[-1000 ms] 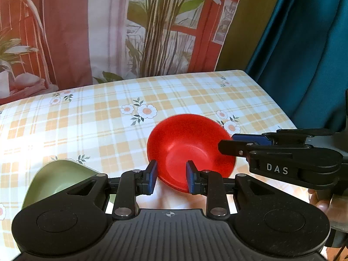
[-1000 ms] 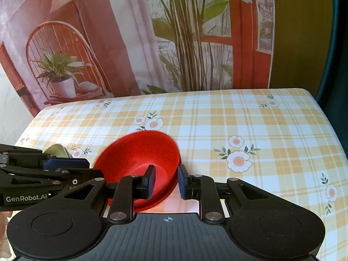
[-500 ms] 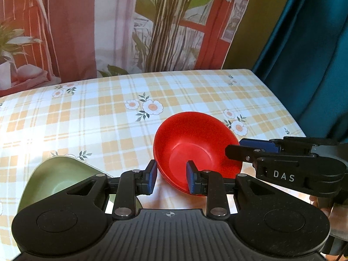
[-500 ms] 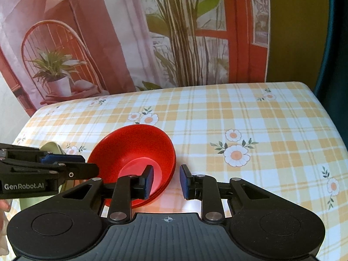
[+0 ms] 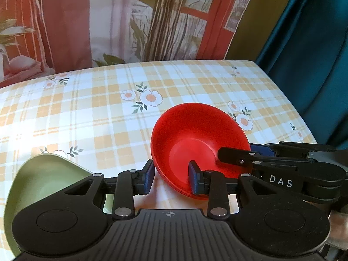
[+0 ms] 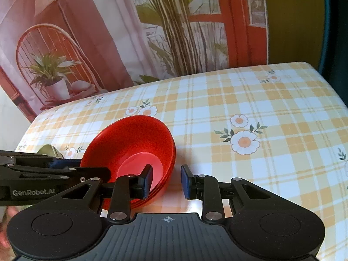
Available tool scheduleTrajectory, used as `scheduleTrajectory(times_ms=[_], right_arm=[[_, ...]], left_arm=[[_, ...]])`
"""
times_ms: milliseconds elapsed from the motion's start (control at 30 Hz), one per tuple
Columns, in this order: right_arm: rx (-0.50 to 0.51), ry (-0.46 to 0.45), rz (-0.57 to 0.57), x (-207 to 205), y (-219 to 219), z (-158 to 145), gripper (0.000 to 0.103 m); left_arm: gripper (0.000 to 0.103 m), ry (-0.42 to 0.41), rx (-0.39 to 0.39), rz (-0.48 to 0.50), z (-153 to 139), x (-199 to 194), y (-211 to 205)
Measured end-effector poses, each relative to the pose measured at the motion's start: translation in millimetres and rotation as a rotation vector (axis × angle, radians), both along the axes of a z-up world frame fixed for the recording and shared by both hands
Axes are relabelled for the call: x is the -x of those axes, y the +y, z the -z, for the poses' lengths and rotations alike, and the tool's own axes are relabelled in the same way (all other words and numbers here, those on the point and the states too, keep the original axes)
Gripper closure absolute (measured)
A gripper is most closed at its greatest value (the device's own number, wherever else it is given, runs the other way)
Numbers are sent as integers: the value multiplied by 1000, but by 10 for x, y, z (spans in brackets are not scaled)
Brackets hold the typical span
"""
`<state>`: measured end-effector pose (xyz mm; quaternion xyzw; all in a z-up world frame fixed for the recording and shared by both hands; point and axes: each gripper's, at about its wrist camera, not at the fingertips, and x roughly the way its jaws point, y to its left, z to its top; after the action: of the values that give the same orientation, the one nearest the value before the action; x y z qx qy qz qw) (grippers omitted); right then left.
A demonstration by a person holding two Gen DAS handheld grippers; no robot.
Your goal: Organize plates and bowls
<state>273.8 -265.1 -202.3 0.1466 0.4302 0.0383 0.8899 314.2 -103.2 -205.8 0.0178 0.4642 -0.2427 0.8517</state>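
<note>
Both of your wrist cameras look steeply down along their fingers, close above the checked tablecloth (image 5: 91,100). The 2 views share the red bowl (image 5: 195,134) (image 6: 132,139) from opposite sides.

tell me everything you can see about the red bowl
The red bowl is round and deep with a flat bottom, apparently matte plastic, empty and upright on the checked floral tablecloth. Ridges on its outer wall in the right wrist view hint at stacked bowls. The left gripper and right gripper each straddle the near rim, one finger inside, one outside, pads not pressing; the left's jaws have just been opening.
</note>
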Motion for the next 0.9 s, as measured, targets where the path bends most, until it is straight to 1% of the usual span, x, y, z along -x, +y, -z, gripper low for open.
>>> scheduleTrajectory(times_ms=[200, 267, 333, 533, 667, 900], right_arm=[[-17, -4, -2, 12, -1, 11, 78], [-21, -2, -6, 21, 3, 6, 81], [-9, 2, -5, 25, 21, -4, 81], [-30, 4, 17, 55, -24, -3, 84], [-19, -6, 16, 83, -21, -62, 85], [-26, -28, 15, 145, 12, -217, 85]], left_arm=[[68, 16, 21, -5, 30, -23, 4], [68, 18, 29, -2, 23, -14, 13], [68, 13, 35, 2, 3, 3, 16], [73, -1, 38, 12, -54, 70, 9], [73, -3, 45, 11, -81, 101, 18], [73, -30, 50, 12, -246, 232, 73]])
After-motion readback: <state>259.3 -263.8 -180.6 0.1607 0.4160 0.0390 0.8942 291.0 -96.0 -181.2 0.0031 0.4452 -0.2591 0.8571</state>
